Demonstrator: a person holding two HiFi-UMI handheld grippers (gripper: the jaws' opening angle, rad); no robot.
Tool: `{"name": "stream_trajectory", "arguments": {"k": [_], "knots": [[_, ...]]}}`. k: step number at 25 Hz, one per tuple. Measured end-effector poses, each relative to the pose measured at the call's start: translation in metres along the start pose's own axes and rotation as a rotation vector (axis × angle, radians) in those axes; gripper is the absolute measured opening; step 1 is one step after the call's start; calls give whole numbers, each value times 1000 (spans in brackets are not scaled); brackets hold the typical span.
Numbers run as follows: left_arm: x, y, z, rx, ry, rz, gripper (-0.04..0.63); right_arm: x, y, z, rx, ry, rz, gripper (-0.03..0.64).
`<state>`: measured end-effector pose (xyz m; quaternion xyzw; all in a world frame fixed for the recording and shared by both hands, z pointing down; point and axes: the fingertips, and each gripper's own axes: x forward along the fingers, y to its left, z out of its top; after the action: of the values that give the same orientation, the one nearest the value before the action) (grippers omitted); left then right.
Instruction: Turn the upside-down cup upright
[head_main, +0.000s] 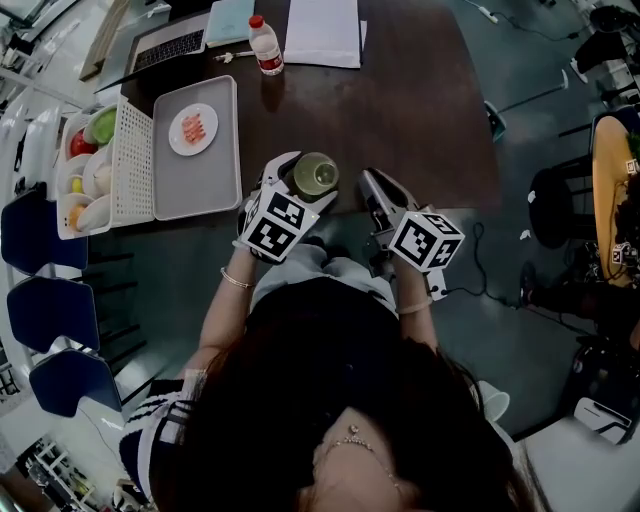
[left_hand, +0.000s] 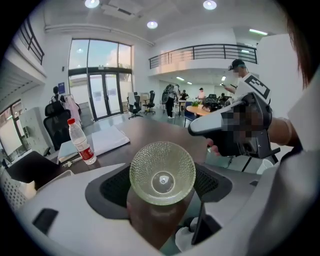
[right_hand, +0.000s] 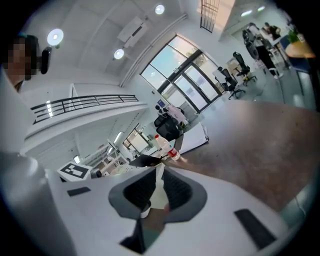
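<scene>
A: Closest thing first, pls. What's in the left gripper?

B: The cup. Clear glass w/ a pale green tint, dimpled all over, and a smooth round disc at the centre. In the left gripper view its round face points straight at the camera. Can't tell if that's mouth or base.

A: And the fingers?

B: Grasping it. The dark ribbed pads sit one on each side of the cup wall, and the cup fills the gap between them. In the head view it's at the near edge of the desk, just in front of the person. Can't tell if it touches the top.

A: Right gripper?

B: Just beside the cup, on its right, not touching. Its fingers are nearly clenched, w/ only a thin slit left and nothing in it. Both tools are white moulded plastic, each w/ a black-and-white marker cube at the back.

A: Desk itself?

B: Dark brown, smooth, matte.

A: Farther out?

B: On the left there's a flat grey tray, rectangular w/ rounded corners. It carries a small white plate w/ sthg pink on it. Touching the tray's left side is a white perforated basket. Beyond that, a clear plastic bottle stands upright, w/ a red cap and red label. At the far edge is a white sheet of paper, and a laptop to its left.
</scene>
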<state>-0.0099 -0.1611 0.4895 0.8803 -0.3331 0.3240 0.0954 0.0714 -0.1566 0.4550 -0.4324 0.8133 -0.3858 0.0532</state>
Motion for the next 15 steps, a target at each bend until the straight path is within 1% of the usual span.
{"name": "stream_trajectory", "arguments": {"k": [2,4,15], "knots": [[6,-1,-7,12,28,-1,389,0,-1,-1,-50,14,-24,55],[12,-3,-14,21,48,-6,390,-1,-2,-4,-68,32,-29,54],[42,-10,-45,22,107,-49,390,-5,-7,-13,-40,54,-38,54]]}}
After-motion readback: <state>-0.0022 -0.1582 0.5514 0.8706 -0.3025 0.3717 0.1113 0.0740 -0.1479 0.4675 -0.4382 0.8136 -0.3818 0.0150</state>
